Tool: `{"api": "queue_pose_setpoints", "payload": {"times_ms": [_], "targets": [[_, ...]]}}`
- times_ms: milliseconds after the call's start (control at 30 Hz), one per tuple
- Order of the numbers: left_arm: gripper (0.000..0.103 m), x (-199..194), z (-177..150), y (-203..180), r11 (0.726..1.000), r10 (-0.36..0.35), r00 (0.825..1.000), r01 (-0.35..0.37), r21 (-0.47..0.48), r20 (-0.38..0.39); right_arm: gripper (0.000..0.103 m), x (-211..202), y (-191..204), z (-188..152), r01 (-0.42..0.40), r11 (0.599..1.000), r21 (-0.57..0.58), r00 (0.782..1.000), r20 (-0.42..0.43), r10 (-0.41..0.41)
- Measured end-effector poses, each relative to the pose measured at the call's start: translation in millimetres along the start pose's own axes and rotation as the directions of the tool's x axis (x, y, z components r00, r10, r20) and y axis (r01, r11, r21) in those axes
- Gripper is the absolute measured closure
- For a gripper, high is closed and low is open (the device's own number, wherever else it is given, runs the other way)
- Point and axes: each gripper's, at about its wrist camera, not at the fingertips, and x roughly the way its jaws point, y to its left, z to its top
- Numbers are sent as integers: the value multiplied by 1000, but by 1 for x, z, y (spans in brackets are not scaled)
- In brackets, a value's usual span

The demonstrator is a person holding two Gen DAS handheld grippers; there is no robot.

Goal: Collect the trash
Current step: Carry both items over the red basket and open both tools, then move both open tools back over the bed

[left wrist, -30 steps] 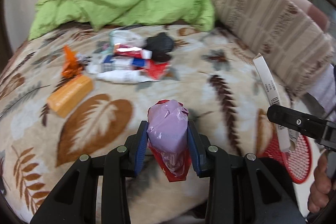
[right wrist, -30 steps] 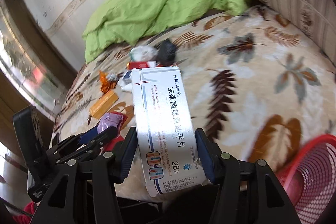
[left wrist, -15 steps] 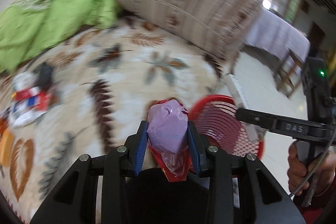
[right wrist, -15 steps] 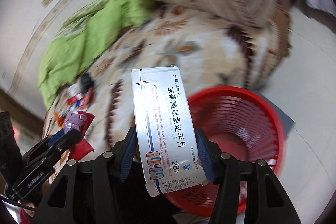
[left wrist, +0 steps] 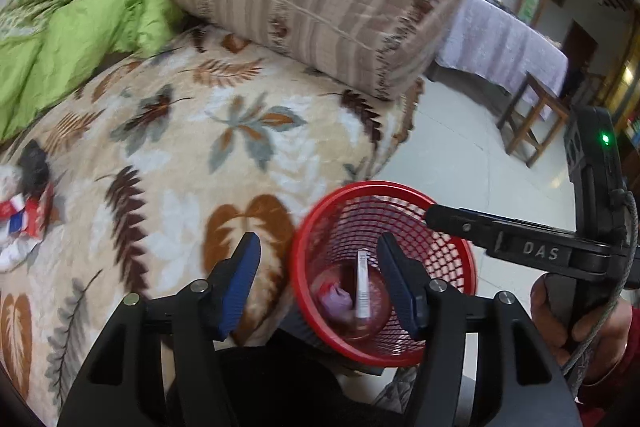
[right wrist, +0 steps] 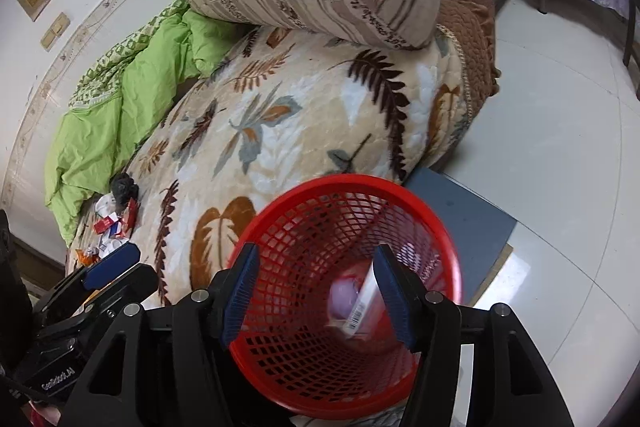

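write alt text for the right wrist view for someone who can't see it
The right gripper, jaws opening and empty, hangs over a red mesh basket holding a white box and a purple wrapper. Behind lies a leaf-patterned blanket with a litter pile.

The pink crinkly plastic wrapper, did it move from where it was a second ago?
Yes. The pink crinkly plastic wrapper left the left gripper and dropped into the red mesh plastic basket.

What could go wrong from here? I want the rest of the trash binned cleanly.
The white box stands on end in the red basket and may jam later drops. The basket sits at the bed's edge, so a nudge from the tongs could tip it. The remaining trash lies far across the bed.
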Motion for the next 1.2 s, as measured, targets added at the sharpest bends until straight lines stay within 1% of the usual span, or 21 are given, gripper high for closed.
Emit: {"api": "queue_pose_setpoints", "payload": {"times_ms": [100, 233, 400, 500, 567, 633, 700, 767, 800, 833, 900, 967, 1033, 1100, 1133, 1167, 1200], "targets": [[43, -12, -6, 25, 997, 40, 999, -39, -62, 14, 41, 7, 15, 2, -37, 999, -27, 999, -7, 37], [43, -34, -20, 63, 982, 135, 990, -129, -137, 37, 41, 18, 51, 3, -85, 991, -99, 996, -15, 84], [42, -67, -38, 113, 944, 238, 970, -217, -248, 57, 41, 41, 112, 0, -148, 964, -222, 989, -56, 139], [39, -85, -52, 141, 915, 303, 951, -275, -294, 55, 41, 58, 153, -8, -186, 935, -301, 982, -93, 165], [38, -96, -63, 157, 897, 335, 941, -302, -324, 51, 41, 71, 183, -16, -214, 909, -357, 975, -127, 180], [38, -107, -73, 176, 874, 371, 928, -332, -354, 45, 41, 85, 213, -23, -249, 882, -400, 966, -161, 200], [36, -118, -83, 194, 847, 419, 907, -375, -376, 39, 41, 95, 238, -31, -272, 858, -436, 960, -182, 211], [35, -130, -93, 217, 808, 473, 881, -422, -410, 25, 41, 107, 261, -38, -301, 833, -465, 952, -203, 231], [35, -134, -97, 224, 796, 487, 873, -434, -423, 20, 41, 115, 273, -43, -316, 818, -481, 946, -223, 235], [35, -140, -102, 235, 781, 502, 865, -445, -439, 15, 41, 121, 281, -47, -326, 809, -488, 942, -236, 237], [35, -152, -110, 263, 737, 543, 840, -480, -477, -5, 41, 133, 297, -55, -337, 792, -510, 938, -257, 233], [34, -159, -118, 287, 701, 570, 821, -502, -507, -25, 41, 143, 307, -63, -347, 778, -524, 933, -276, 230], [33, -163, -125, 312, 663, 591, 805, -520, -538, -51, 41, 144, 311, -67, -351, 765, -540, 933, -273, 235], [33, -162, -132, 340, 633, 594, 800, -530, -564, -86, 41, 144, 312, -68, -358, 752, -554, 932, -267, 246], [33, -159, -134, 353, 618, 594, 798, -536, -575, -106, 41, 144, 311, -69, -358, 754, -551, 931, -266, 248], [33, -156, -134, 366, 609, 589, 800, -535, -586, -118, 40, 143, 310, -68, -358, 758, -546, 931, -264, 251], [33, -152, -135, 381, 603, 574, 808, -526, -600, -131, 40, 143, 307, -67, -359, 761, -540, 931, -261, 254]]}}
